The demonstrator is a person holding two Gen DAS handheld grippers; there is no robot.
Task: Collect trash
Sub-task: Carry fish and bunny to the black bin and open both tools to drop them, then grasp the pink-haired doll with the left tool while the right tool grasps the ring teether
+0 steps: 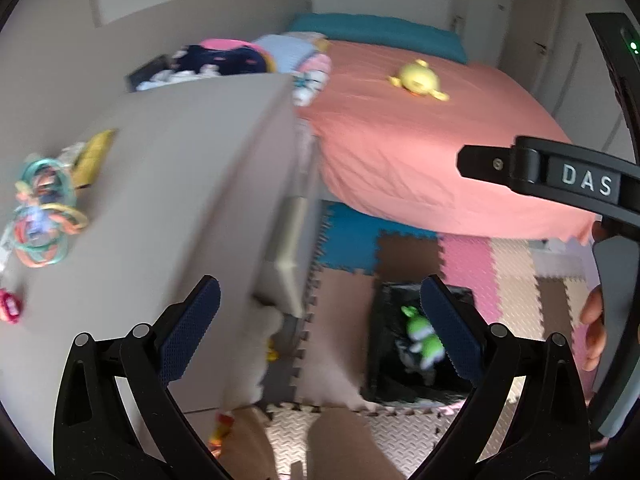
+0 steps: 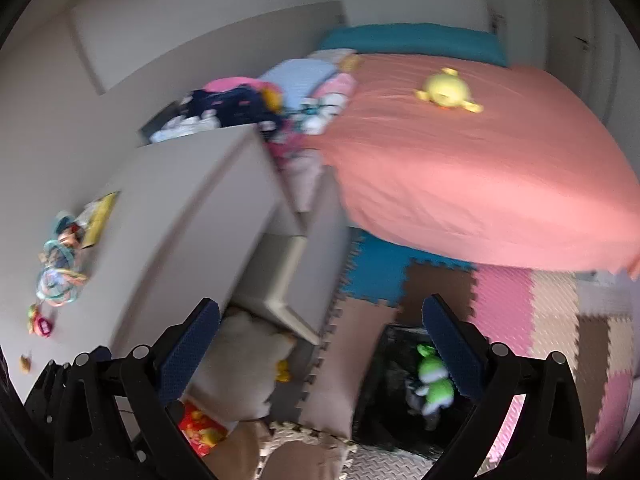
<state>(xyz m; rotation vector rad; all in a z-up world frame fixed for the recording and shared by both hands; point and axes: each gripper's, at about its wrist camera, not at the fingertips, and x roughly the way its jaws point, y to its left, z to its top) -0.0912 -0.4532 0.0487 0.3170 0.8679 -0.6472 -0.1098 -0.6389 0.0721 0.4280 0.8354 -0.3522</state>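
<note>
A black-lined bin (image 1: pixel 384 364) stands on the foam floor mat, with a green and white item (image 1: pixel 424 340) inside; it also shows in the right wrist view (image 2: pixel 384 392) with the green item (image 2: pixel 434 384). My left gripper (image 1: pixel 320 332) is open and empty, held high above the floor beside a grey dresser (image 1: pixel 180 168). My right gripper (image 2: pixel 320 348) is open and empty, also held high. Its black body (image 1: pixel 560 176) shows at the right of the left wrist view. Colourful rings and small clutter (image 1: pixel 40 216) lie on the dresser top, with a yellow packet (image 1: pixel 94 156).
A bed with a salmon sheet (image 1: pixel 420 148) fills the right, with a yellow plush (image 1: pixel 418 78) on it. An open dresser drawer (image 1: pixel 284 256) juts toward the mat. Piled clothes (image 1: pixel 224 60) sit behind the dresser. A person's legs (image 1: pixel 340 448) are below.
</note>
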